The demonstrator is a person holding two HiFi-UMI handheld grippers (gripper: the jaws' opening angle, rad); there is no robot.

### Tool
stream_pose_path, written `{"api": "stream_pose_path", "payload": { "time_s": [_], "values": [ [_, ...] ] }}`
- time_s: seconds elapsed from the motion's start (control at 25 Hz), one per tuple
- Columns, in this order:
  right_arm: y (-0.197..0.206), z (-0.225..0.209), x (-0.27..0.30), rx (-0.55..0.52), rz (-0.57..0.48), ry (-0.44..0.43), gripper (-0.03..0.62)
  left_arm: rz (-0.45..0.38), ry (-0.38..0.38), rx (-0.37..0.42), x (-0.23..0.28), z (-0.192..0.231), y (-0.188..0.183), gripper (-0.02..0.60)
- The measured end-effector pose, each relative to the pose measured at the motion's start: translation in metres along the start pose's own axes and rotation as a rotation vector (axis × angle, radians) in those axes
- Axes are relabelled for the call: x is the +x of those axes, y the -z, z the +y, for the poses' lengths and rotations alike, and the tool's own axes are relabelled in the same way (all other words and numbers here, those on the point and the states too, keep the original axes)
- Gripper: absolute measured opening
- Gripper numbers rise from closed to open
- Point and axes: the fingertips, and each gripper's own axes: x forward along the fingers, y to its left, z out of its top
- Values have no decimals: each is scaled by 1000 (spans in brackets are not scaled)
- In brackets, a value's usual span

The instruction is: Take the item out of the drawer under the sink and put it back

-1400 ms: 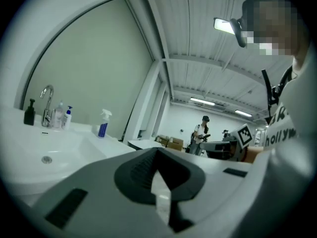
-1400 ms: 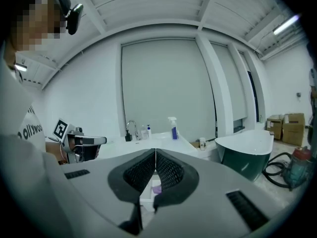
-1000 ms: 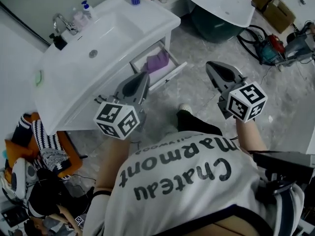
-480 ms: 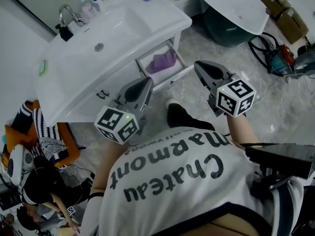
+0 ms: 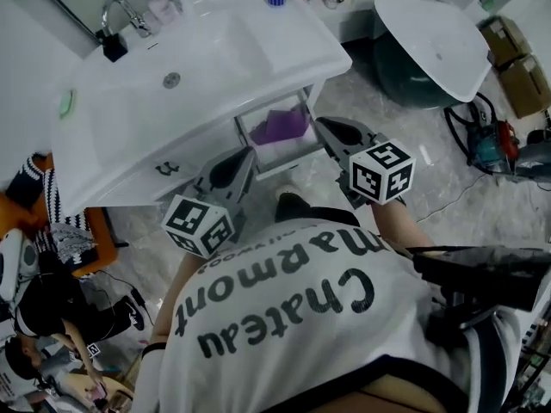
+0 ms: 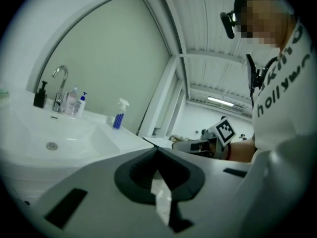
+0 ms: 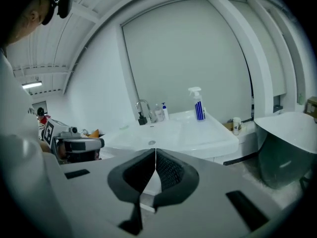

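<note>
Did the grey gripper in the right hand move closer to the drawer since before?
Yes. The grey right gripper has come nearer to the open white drawer under the white sink; its tip now sits beside the drawer's edge.

The sink's [image 5: 129, 119] front rim hid the back of the drawer [image 5: 288, 155], so only part of the purple item [image 5: 280, 126] showed. The right gripper [image 5: 322, 125] overlapped the drawer's right corner. Both hands stayed unseen behind the cubes [image 5: 382, 172]. The bottles' [image 5: 168, 3] labels were too small to read.
</note>
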Motion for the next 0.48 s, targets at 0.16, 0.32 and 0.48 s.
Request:
{"api": "stream_pose_path", "payload": {
  "time_s": [0.16, 0.32, 0.48],
  "values": [
    [16, -35, 36, 2, 87, -49, 12, -21, -110, 37, 15, 26, -5, 6],
    [36, -58, 70, 6, 146, -124, 12, -4, -187, -28, 29, 48, 4, 6],
    [68, -68, 98, -61, 256, -215, 12, 10, -252, -83, 42, 66, 20, 6]
  ]
}}
